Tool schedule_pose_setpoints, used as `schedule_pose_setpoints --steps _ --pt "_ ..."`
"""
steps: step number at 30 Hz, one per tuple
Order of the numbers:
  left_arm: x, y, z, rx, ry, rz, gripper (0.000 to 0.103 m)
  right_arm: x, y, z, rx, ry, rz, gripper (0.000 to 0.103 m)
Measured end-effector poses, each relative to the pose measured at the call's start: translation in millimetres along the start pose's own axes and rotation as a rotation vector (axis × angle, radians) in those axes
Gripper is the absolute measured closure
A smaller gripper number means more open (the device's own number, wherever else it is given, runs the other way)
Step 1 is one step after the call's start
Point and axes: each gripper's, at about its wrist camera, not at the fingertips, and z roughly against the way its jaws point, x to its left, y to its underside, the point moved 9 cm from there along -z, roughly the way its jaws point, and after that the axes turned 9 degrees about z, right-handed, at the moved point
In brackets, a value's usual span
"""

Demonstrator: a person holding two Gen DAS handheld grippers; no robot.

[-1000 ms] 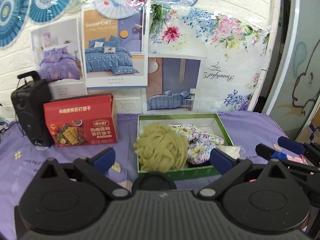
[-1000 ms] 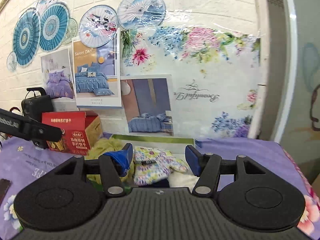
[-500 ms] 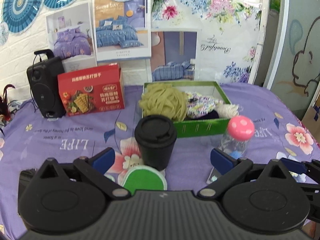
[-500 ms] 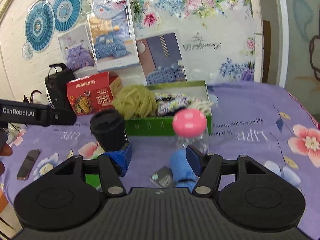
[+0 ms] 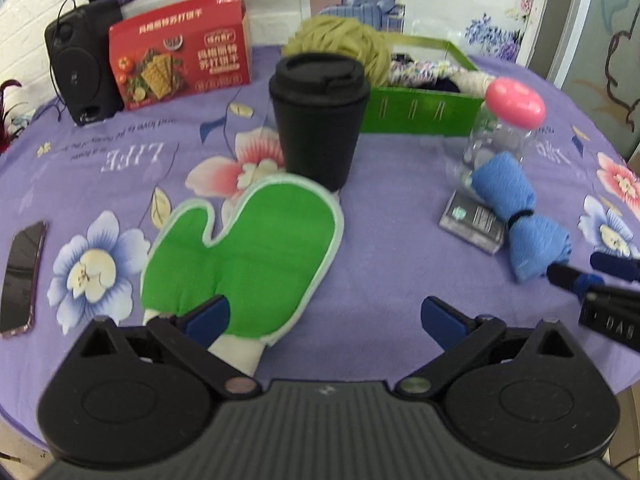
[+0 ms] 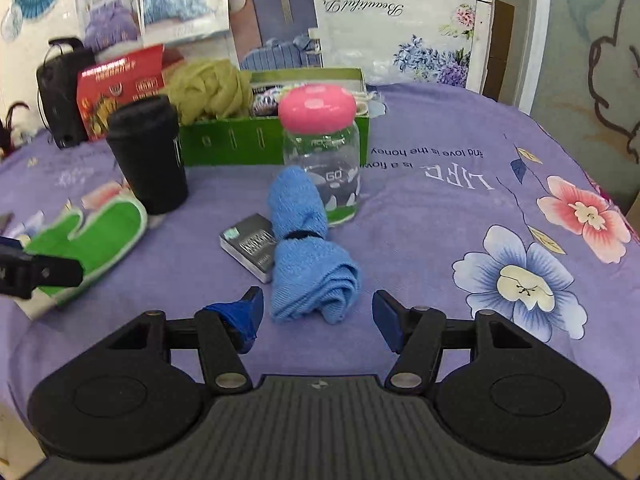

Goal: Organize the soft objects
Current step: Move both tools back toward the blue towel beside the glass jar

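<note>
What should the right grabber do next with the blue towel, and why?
Probably ease forward and close on the blue towel. The right gripper is open, the towel's near end lies just ahead between its fingers, and the green box already holds other soft things.

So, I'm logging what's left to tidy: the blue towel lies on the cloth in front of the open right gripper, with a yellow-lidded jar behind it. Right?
Nearly. The jar has a pink lid, not yellow, as the right wrist view shows. The blue towel does lie before the open right gripper.
</note>
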Motion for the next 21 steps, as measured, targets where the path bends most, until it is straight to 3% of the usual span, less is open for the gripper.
schedule_pose_setpoints --steps 9,16,21 --pt "6 -10 2 -0.016 -0.001 -0.008 0.002 -3 -16 -22 0.000 -0.088 -0.016 0.057" --pt "31 -8 -1 0.004 -0.049 0.005 0.002 -6 -18 -60 0.071 -0.090 0.032 0.057" --pt "52 -6 -6 0.024 -0.085 0.037 0.002 -47 -3 -56 0.086 -0.039 -0.069 0.057"
